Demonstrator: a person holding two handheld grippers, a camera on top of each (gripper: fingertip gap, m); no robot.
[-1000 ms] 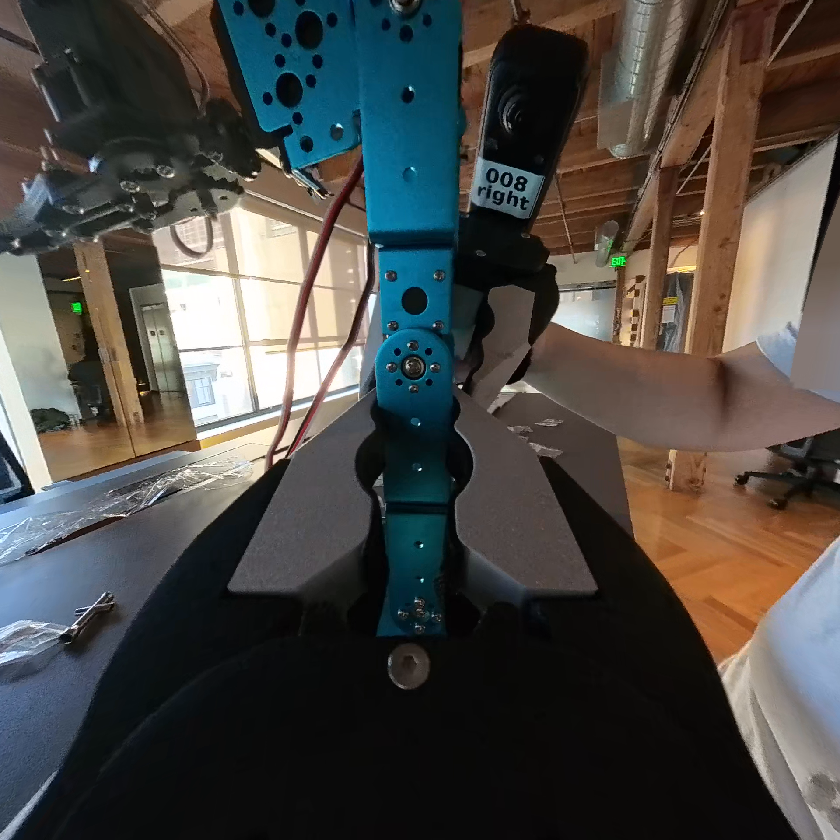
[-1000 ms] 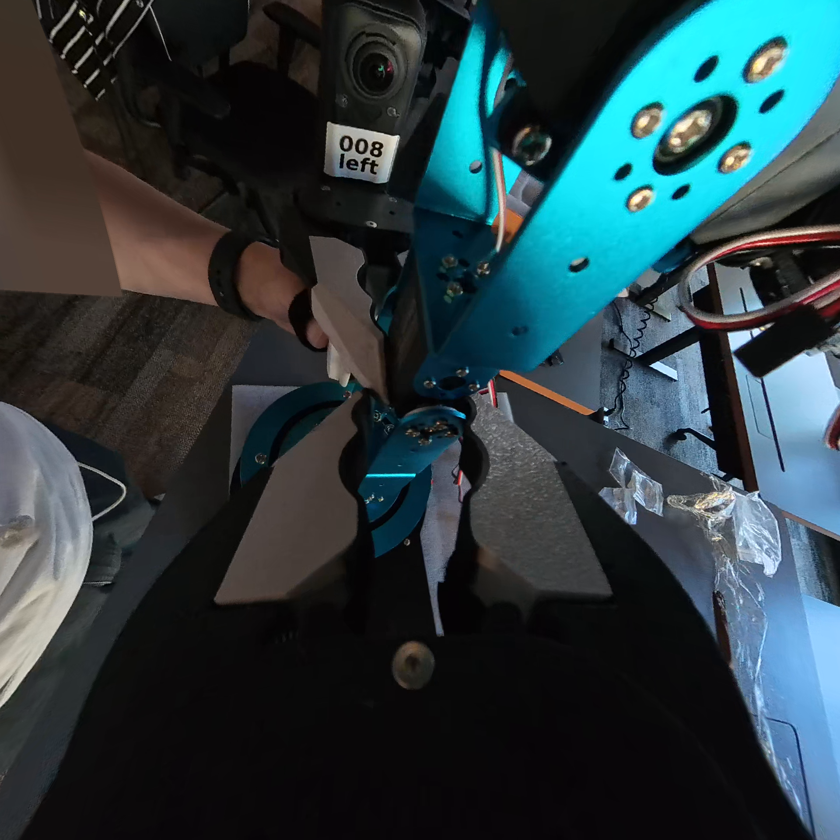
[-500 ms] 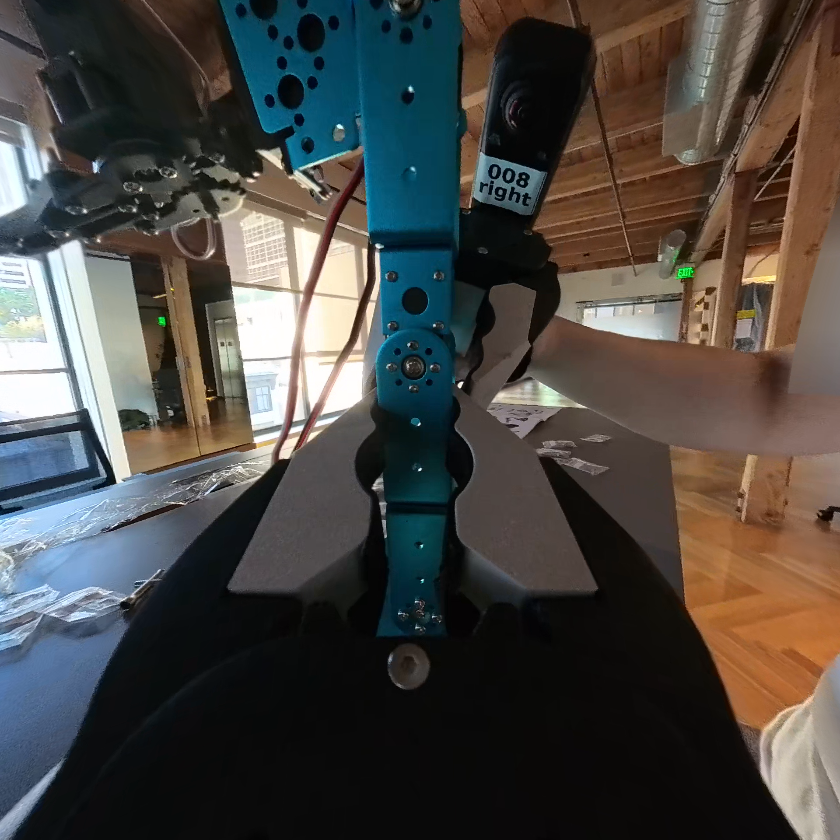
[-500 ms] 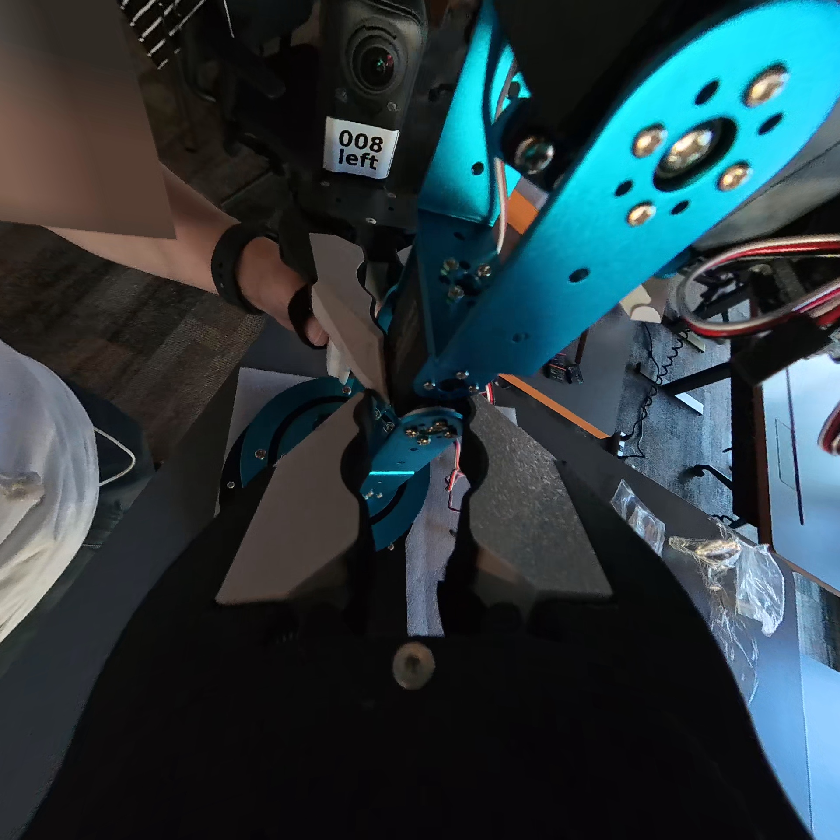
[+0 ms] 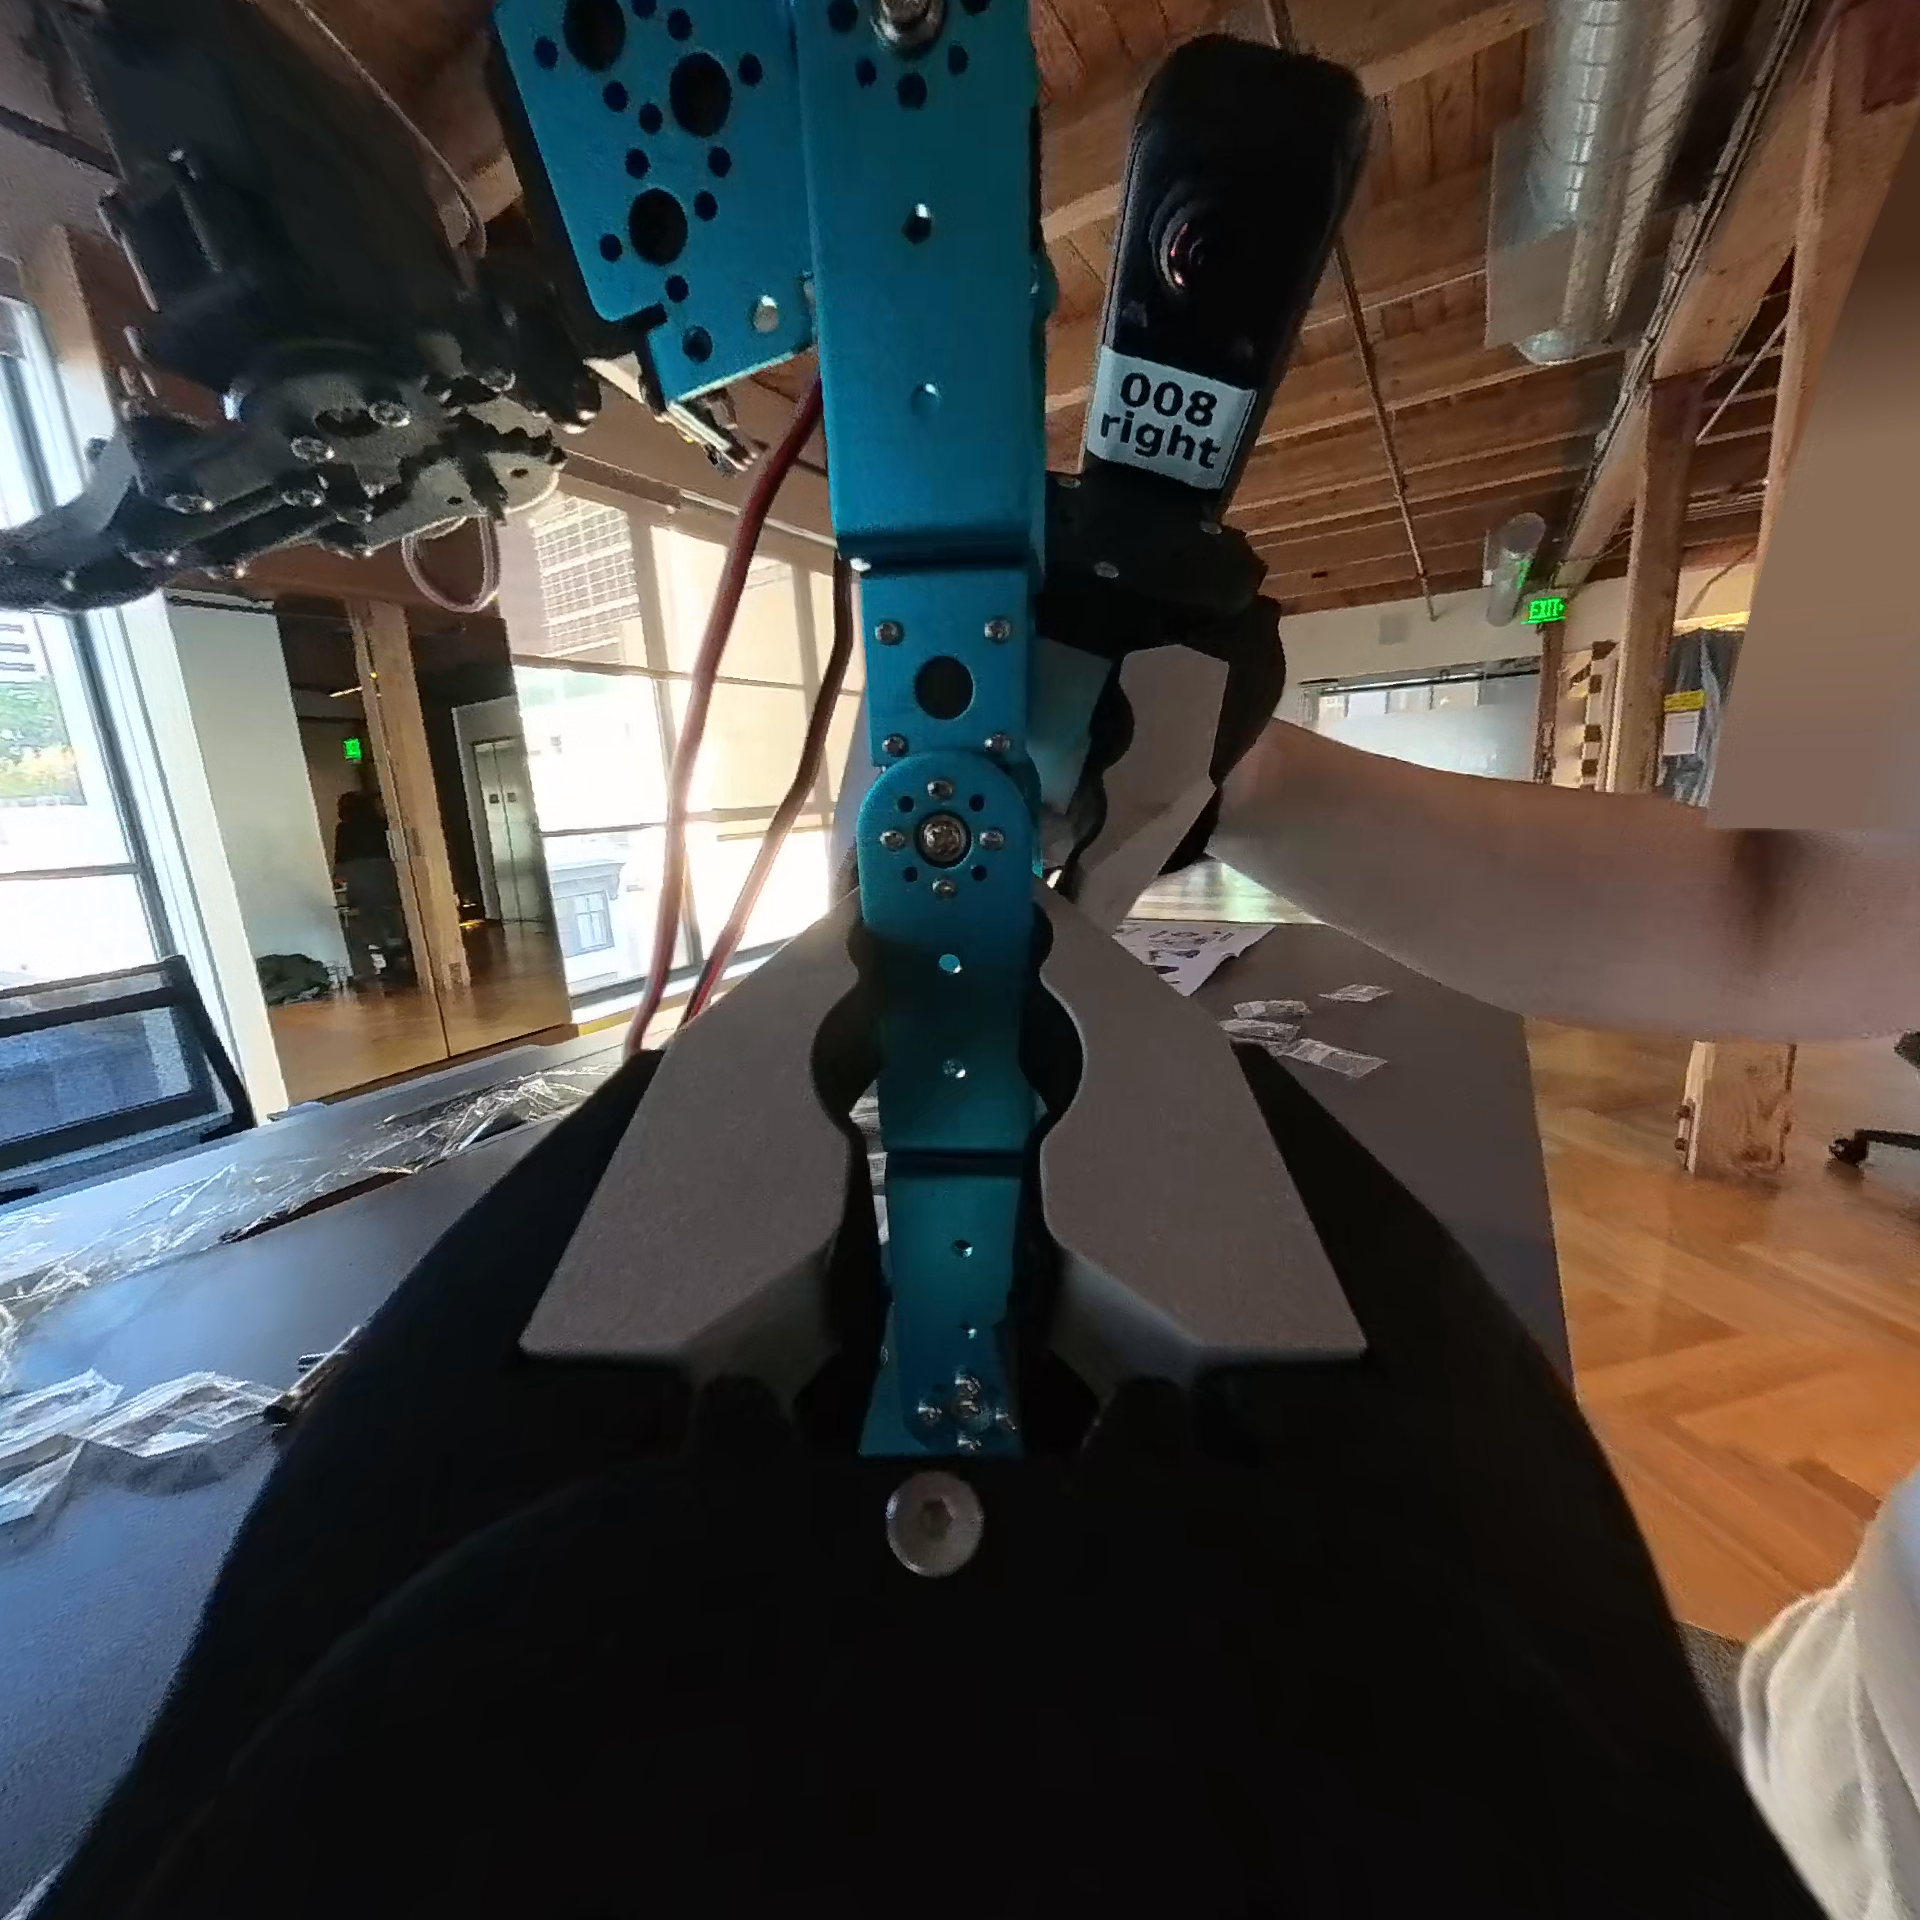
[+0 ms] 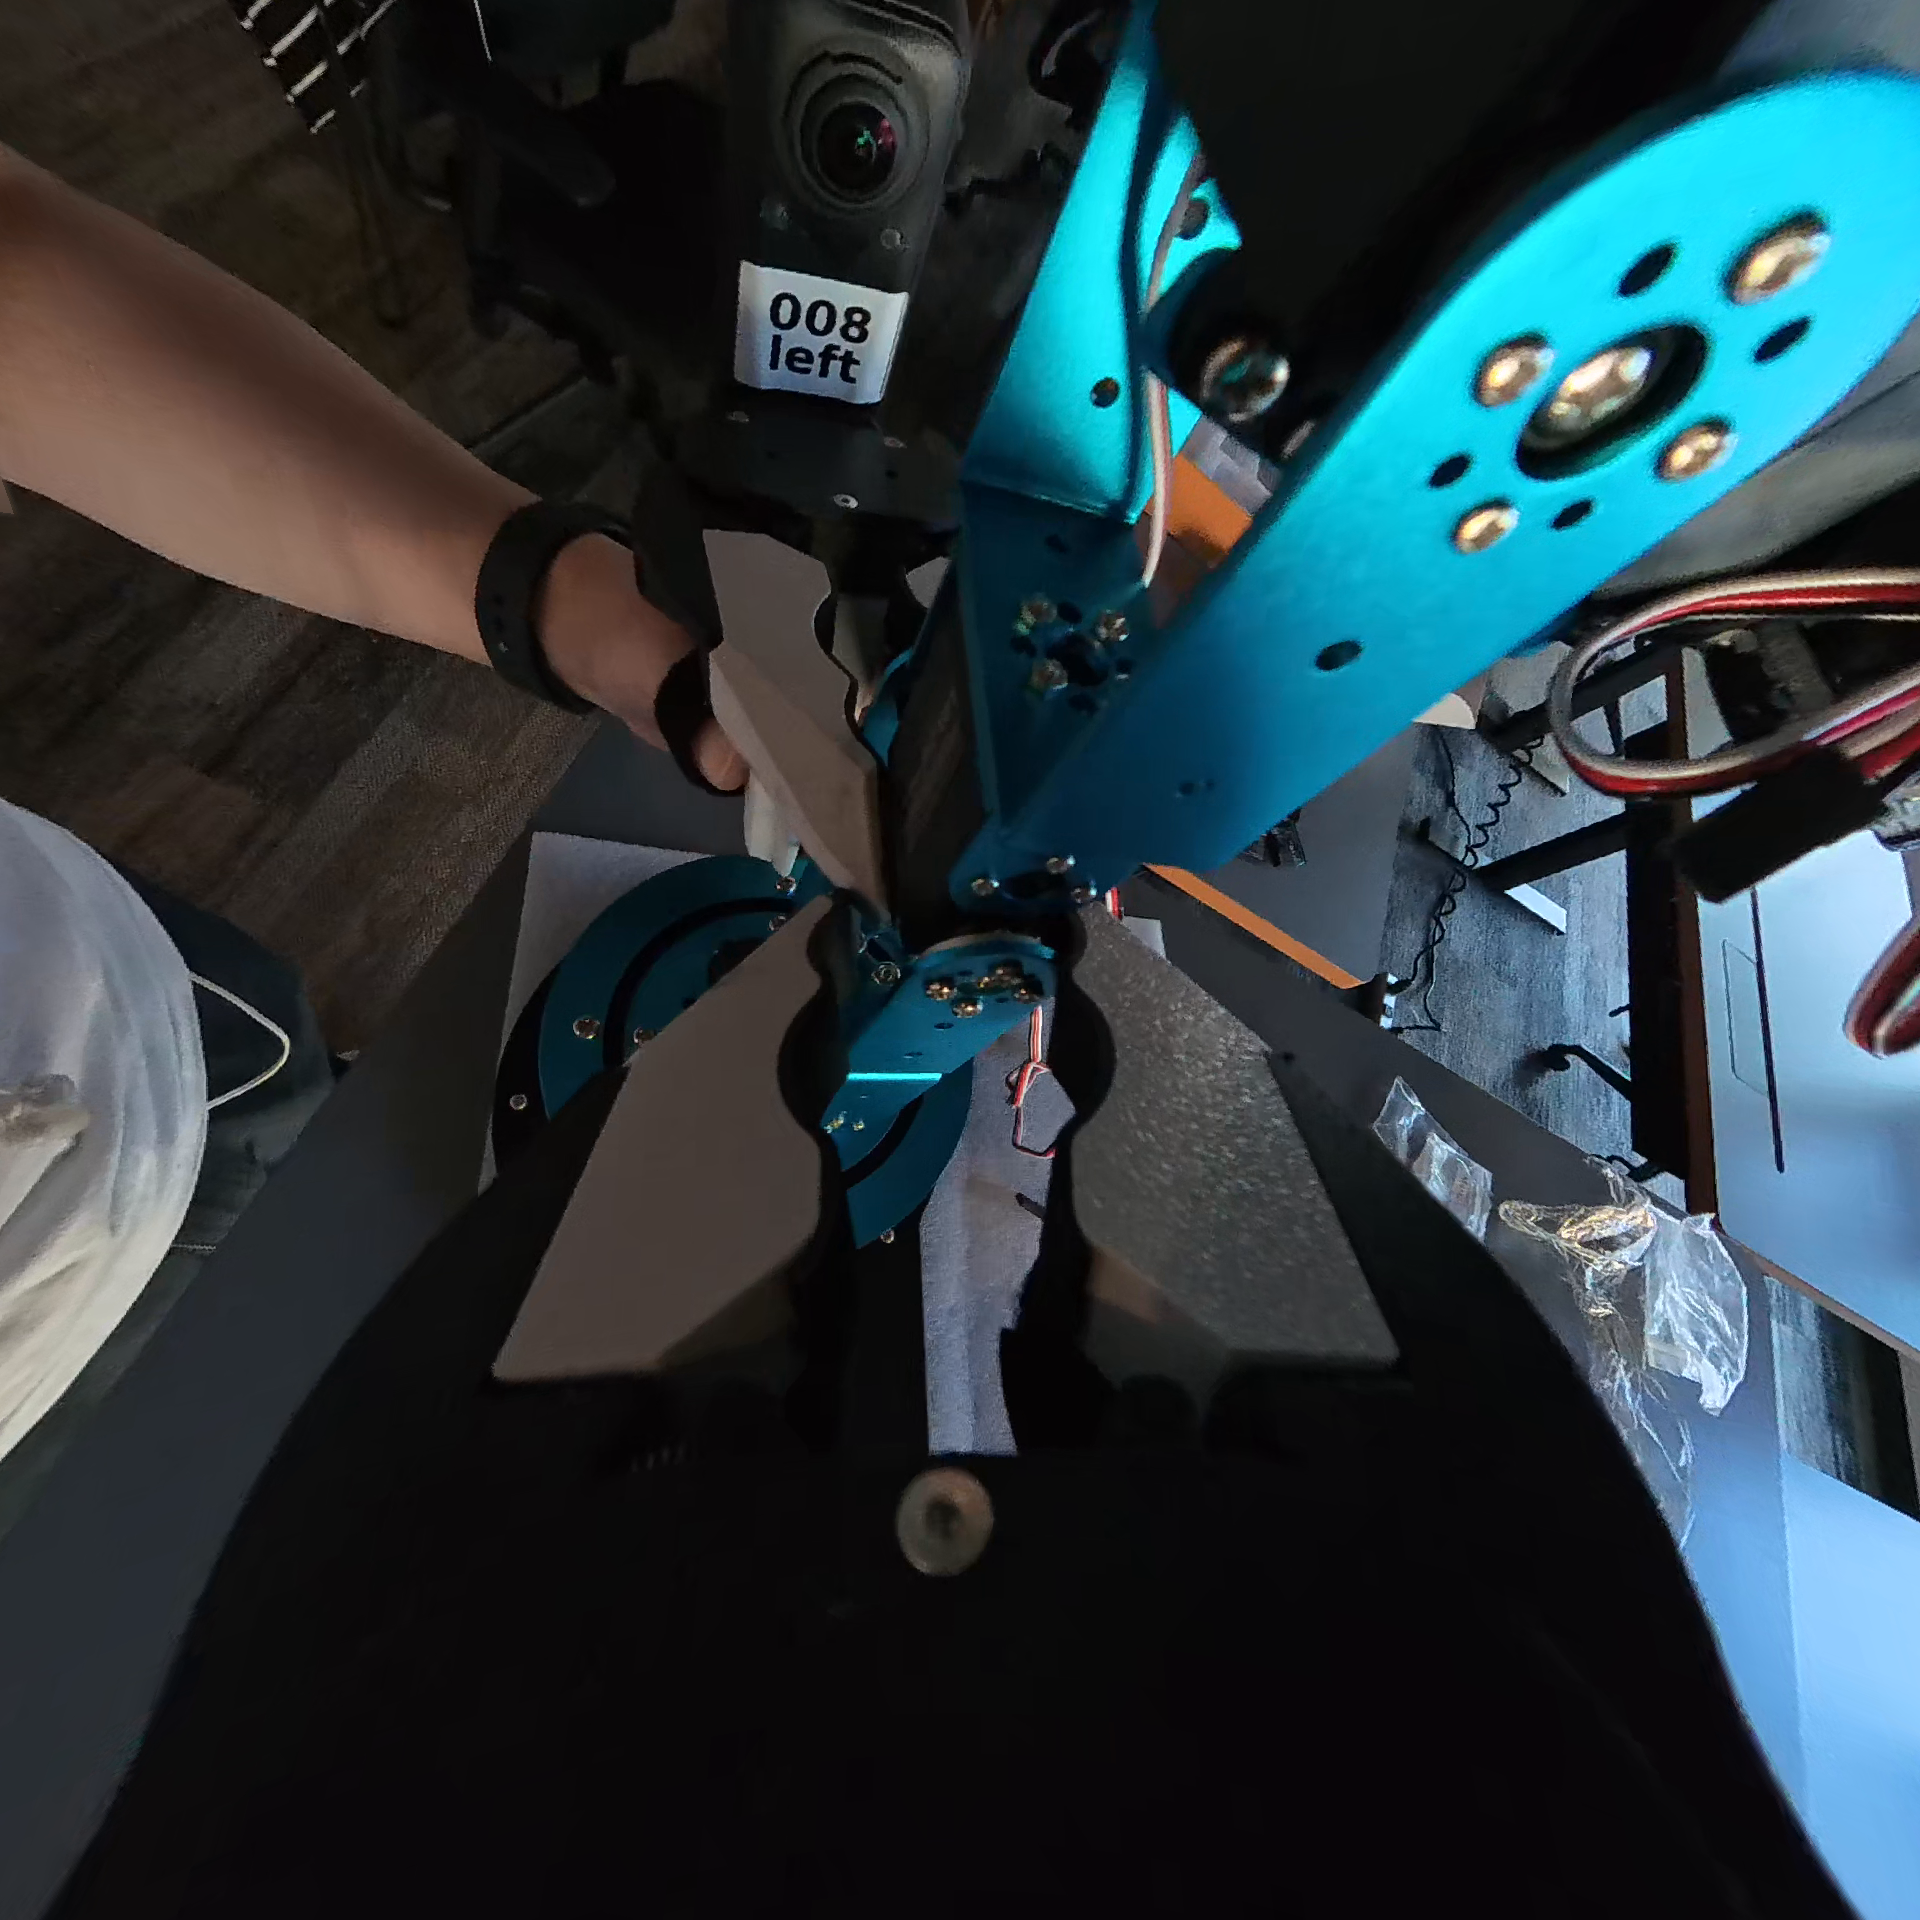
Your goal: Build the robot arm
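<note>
A small blue metal robot arm (image 5: 935,675) with red and brown wires (image 5: 748,727) and a black claw (image 5: 312,447) at its upper end is held between both grippers. My left gripper (image 5: 940,925) is shut on its lower blue link. My right gripper (image 6: 951,925) is shut on the blue bracket near the joint above the round blue base (image 6: 613,997). The right gripper also shows in the left wrist view (image 5: 1153,769), just behind the arm. The left gripper shows in the right wrist view (image 6: 800,748), beside the same link. The blue arm (image 6: 1351,520) fills that view's upper right.
A dark table (image 5: 208,1299) carries clear plastic bags (image 5: 104,1423), small packets (image 5: 1299,1039) and a printed sheet (image 5: 1195,945). More bags (image 6: 1642,1288) lie at its right edge. A white sheet (image 6: 582,883) lies under the base. A person's forearms (image 5: 1507,914) (image 6: 260,468) reach in. The tips of both grippers are at nearly the same place.
Both grippers keep their hold on the blue arm. The room behind has slid rightwards in the left wrist view, so the held arm and grippers have swung together.
</note>
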